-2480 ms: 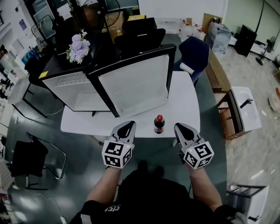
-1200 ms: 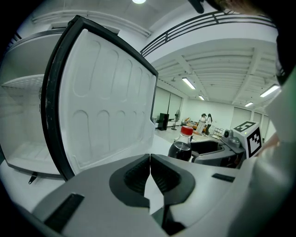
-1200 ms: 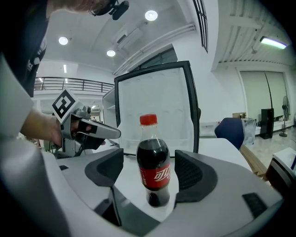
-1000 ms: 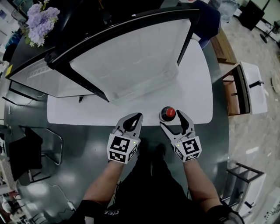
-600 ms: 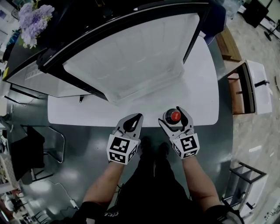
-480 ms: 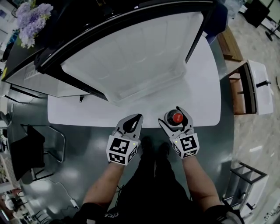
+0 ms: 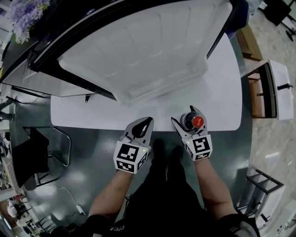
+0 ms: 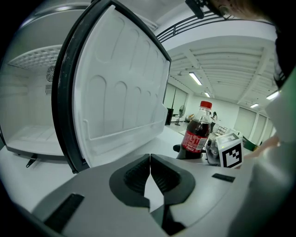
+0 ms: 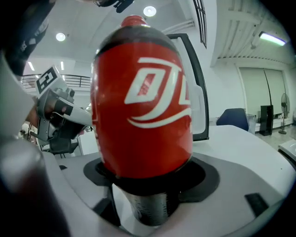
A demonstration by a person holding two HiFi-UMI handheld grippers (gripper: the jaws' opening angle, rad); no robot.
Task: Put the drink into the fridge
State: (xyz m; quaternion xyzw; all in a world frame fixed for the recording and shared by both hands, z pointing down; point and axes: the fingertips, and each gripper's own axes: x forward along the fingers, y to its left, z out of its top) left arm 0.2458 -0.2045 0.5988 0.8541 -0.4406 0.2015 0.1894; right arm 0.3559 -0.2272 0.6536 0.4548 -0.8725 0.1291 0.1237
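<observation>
right gripper (image 7: 186,118) jaws have closed round the cola bottle (image 7: 194,121), left gripper's (image 7: 149,121) pressed together.

The right claw (image 9: 149,187) clasps the upright red-labelled cola bottle (image 9: 143,106); the left claw (image 9: 64,132) is nearby.

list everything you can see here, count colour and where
cola bottle: 1, dark drink, red cap and label, upright by the table's near edge
fridge: 1, white inside, black frame, on the table, door open
table: 1, white, centre
flowers: 1 bunch, purple, top left
chair: 1, black, floor at left
cabinet: 1, white, far right
left claw: 1, grey, jaws together, empty
right claw: 1, grey, jaws closed on the bottle
</observation>
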